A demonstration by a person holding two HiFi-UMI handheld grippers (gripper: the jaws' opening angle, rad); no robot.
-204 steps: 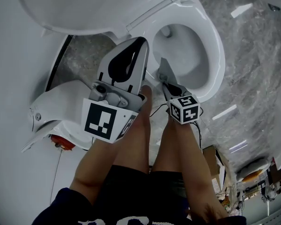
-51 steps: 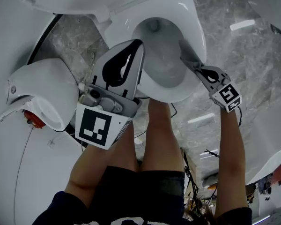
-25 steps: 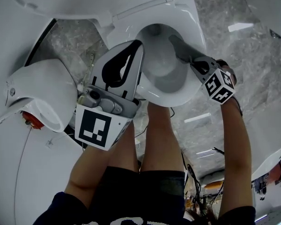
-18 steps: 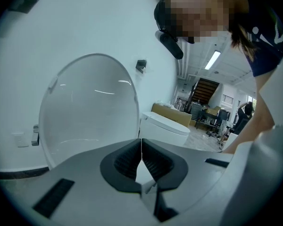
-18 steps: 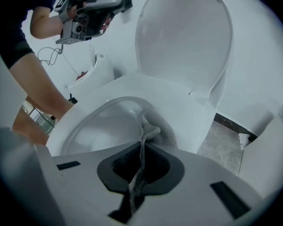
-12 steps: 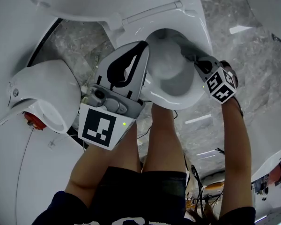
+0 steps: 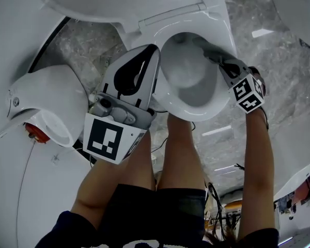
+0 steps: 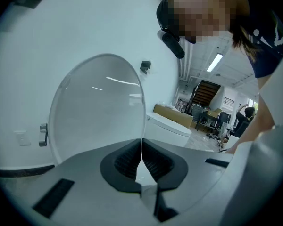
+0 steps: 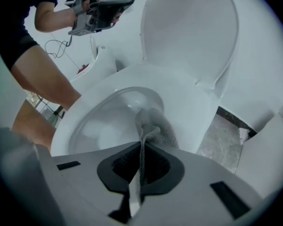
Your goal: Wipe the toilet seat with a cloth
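Note:
The white toilet seat (image 7: 222, 94) rings the bowl (image 7: 188, 74), and the lid (image 9: 188, 27) stands raised behind it. My right gripper (image 7: 209, 49) is shut on a grey cloth (image 9: 153, 126), which it presses onto the seat's right side near the hinge end. In the right gripper view the cloth runs from between the jaws (image 9: 142, 147) out over the seat's inner edge (image 9: 188, 98). My left gripper (image 7: 154, 49) hangs above the seat's left side, shut and holding nothing. Through the left gripper view (image 8: 141, 145) I see only the lid (image 8: 99, 107).
The person's bare legs (image 7: 181, 149) stand at the front of the bowl. Another white fixture (image 7: 46, 107) with a red part (image 7: 33, 130) sits to the left. Grey marble floor (image 7: 279, 50) surrounds the toilet, with cables (image 7: 217, 195) behind the legs.
My right gripper has carried the cloth from the seat's front, round its right side, toward the hinge end. The left gripper has kept its place, still shut.

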